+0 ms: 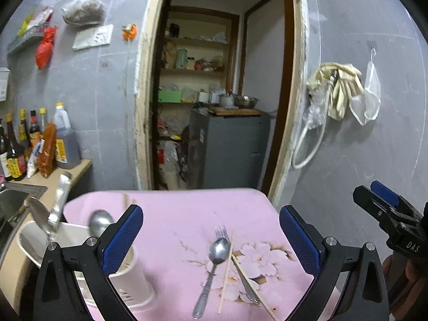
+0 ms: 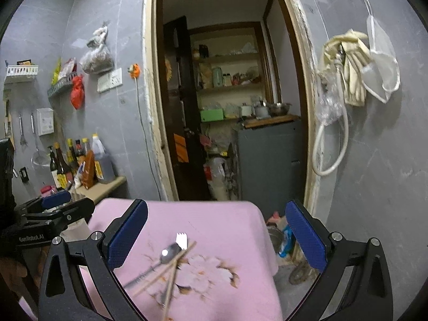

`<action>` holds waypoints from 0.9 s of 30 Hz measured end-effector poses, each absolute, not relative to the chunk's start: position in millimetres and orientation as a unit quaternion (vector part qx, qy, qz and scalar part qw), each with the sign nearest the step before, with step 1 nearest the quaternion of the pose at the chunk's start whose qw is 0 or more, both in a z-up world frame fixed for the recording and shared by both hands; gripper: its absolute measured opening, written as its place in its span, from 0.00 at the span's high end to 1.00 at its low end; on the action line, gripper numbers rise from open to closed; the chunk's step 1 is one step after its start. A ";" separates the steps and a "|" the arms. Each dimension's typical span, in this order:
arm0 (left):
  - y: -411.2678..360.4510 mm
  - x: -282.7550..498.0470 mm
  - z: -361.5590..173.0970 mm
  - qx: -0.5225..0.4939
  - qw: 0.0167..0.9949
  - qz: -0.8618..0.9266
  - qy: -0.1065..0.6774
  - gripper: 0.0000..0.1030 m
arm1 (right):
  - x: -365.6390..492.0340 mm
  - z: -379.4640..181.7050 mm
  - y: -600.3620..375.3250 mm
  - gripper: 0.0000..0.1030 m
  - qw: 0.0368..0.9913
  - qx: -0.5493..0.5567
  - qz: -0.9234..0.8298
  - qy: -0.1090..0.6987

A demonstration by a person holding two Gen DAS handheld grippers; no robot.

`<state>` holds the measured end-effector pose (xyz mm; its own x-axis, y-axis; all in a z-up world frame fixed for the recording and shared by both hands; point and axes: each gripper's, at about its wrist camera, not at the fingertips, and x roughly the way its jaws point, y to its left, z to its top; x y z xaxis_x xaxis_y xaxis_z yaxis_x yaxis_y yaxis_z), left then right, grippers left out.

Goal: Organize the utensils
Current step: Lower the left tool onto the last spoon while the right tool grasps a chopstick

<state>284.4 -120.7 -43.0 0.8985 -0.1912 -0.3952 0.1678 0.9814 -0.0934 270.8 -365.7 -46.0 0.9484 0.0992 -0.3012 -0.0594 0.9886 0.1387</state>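
Both claws, left gripper (image 1: 211,240) and right gripper (image 2: 216,238), are released, empty. On pink flowered cloth (image 1: 171,214) lies a thin steel spoon (image 1: 214,262): stiff, light, slippery, I think; I would grasp its handle middle.

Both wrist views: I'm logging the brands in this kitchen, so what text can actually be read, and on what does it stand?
"GenRobot.AI": on the body of the left gripper, seen from the right wrist.
"DAS": on the body of the right gripper, seen from the left wrist; the word may run on out of sight.
Sauce bottles' labels: too small and blurred.
White utensil holder's print: blurred, unreadable.
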 end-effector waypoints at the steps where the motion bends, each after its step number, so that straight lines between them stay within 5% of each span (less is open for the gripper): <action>1: -124.1 287.2 -45.7 -0.028 0.972 -0.096 0.211 0.00 | 272.2 -50.2 -368.2 0.01 0.984 0.064 0.040 0.161; 10: -142.4 308.0 -72.9 -0.034 0.958 -0.128 0.253 0.02 | 285.1 -89.0 -385.7 0.01 0.973 0.077 0.032 0.216; 20: -152.5 340.2 -110.9 -0.030 0.937 -0.113 0.330 0.26 | 304.7 -124.4 -381.7 0.02 0.952 0.088 0.041 0.290; 27: -149.2 364.7 -143.5 -0.030 0.910 -0.077 0.407 0.44 | 324.2 -155.2 -357.3 0.27 0.924 0.088 0.087 0.363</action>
<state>364.7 -149.2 -143.5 0.6567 -0.1642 -0.7361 0.1153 0.9864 -0.1172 324.2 -357.3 -155.2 0.7215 0.2251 -0.6549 -0.0977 0.9693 0.2255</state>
